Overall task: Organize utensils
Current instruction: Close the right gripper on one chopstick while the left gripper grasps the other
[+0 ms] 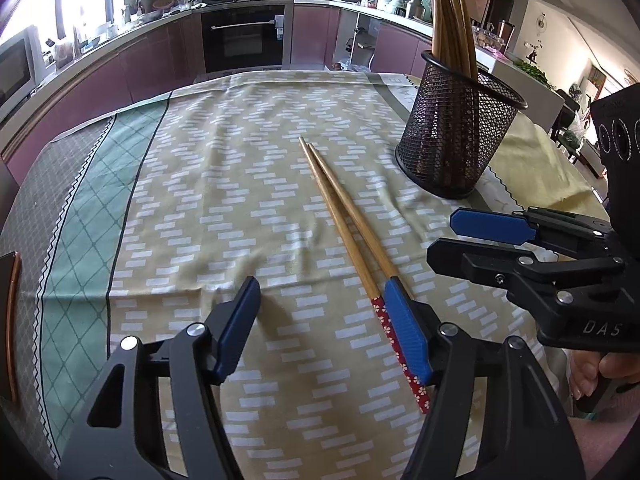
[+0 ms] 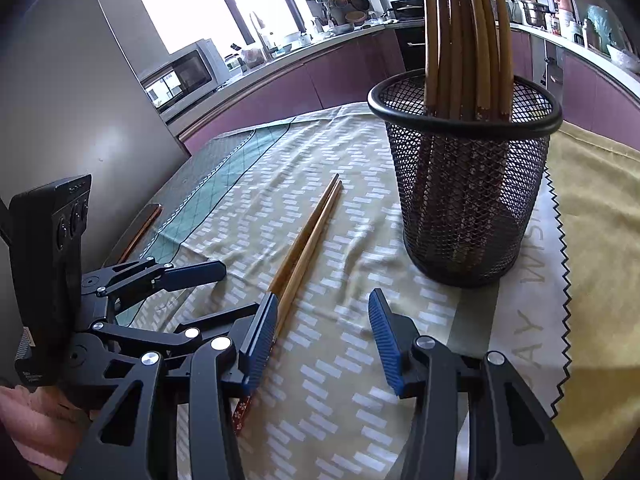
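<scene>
Left wrist view: we find 2 chopsticks [image 1: 344,220] flat on the tablecloth [image 1: 208,200], just beside the mesh holder [image 1: 460,136] | left gripper [image 1: 324,328] spread, right pad over their patterned ends, nothing pinched | right gripper [image 2: 324,344] spread, empty | we advise centring both sticks between the pads, then closing squarely.

Wooden chopsticks [image 1: 344,216], black wire-mesh holder [image 1: 456,136], cloth tablecloth [image 1: 200,200]
</scene>
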`<state>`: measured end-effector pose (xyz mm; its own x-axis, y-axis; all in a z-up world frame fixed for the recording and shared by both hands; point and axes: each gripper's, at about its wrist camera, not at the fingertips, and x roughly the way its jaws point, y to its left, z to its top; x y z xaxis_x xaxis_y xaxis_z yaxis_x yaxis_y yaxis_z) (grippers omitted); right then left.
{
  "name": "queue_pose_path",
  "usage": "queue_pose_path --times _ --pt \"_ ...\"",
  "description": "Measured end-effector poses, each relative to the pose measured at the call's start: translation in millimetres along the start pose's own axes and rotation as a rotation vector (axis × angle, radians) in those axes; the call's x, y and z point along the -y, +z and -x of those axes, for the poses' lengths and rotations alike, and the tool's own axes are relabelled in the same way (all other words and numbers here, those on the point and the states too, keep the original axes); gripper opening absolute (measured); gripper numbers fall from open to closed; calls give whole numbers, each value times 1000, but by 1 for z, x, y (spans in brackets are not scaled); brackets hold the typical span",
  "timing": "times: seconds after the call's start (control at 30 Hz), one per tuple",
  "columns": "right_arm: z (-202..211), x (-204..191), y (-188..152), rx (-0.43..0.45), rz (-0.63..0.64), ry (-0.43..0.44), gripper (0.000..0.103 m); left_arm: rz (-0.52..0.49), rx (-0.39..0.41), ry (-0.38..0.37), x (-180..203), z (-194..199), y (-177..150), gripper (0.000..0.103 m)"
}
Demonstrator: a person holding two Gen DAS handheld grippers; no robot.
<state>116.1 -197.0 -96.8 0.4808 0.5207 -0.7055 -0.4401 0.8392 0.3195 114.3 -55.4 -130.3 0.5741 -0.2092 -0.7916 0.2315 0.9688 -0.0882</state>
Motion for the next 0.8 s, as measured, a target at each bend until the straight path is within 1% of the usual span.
queue_pose_path --times 0.17,0.37,0.6,0.8 --pt "-10 -7 8 -10 14 -11 45 15 0 4 -3 3 -2 56" --pt "-25 -15 16 -32 38 -21 37 19 1 2 -3 5 -5 55" --pt "-33 -21 19 -51 80 -69 31 21 3 -2 -3 6 -7 55" --pt "-30 -19 18 -57 99 -106 31 22 4 -7 -3 8 -8 55"
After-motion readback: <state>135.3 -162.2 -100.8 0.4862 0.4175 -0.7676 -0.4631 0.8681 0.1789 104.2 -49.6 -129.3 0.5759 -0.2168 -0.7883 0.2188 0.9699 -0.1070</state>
